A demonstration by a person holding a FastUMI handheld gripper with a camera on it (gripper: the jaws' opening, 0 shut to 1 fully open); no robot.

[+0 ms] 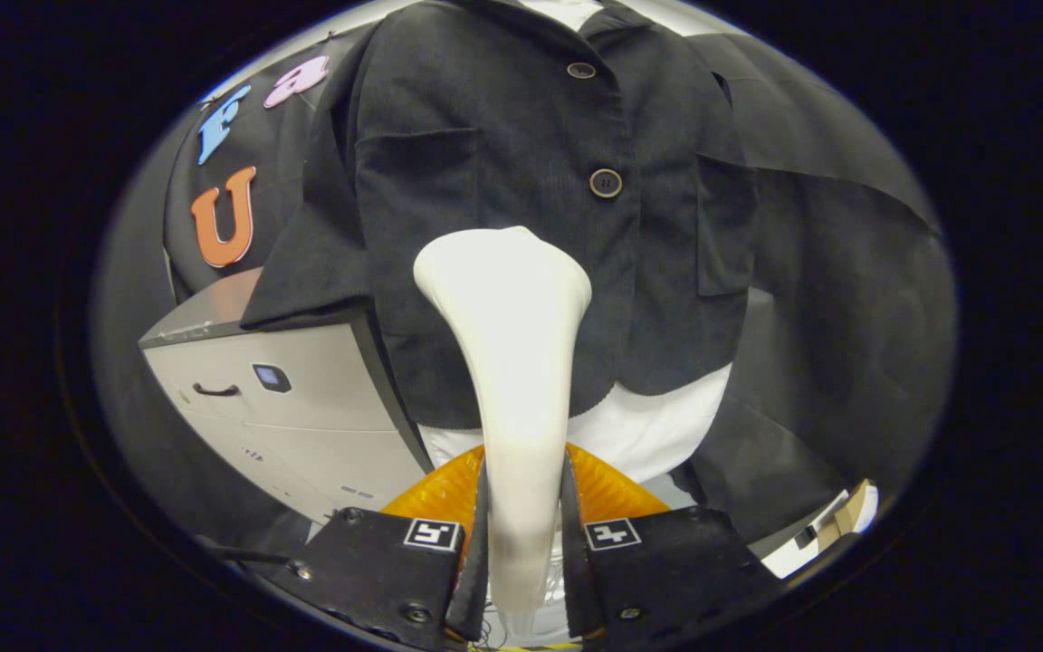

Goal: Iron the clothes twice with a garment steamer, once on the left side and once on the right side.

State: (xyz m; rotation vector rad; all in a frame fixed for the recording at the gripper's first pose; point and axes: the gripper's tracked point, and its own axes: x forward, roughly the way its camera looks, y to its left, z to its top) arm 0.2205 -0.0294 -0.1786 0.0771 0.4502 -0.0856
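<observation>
The gripper (521, 543) has both fingers pressed on the handle of the white steamer (512, 362), one on each side, so it is holding it tight. The steamer stands long and straight up from the fingers, and its wide head sits in front of the dark jacket (503, 136). The head is near the middle of the jacket, just below the lower button (606, 183) and a bit to one side of it. I cannot tell if the head touches the cloth. The jacket hangs right ahead, past the steamer. It is dark, with two buttons and two chest pockets, over a white shirt (657, 426). I think the head must slide off the middle to one side of the jacket next
</observation>
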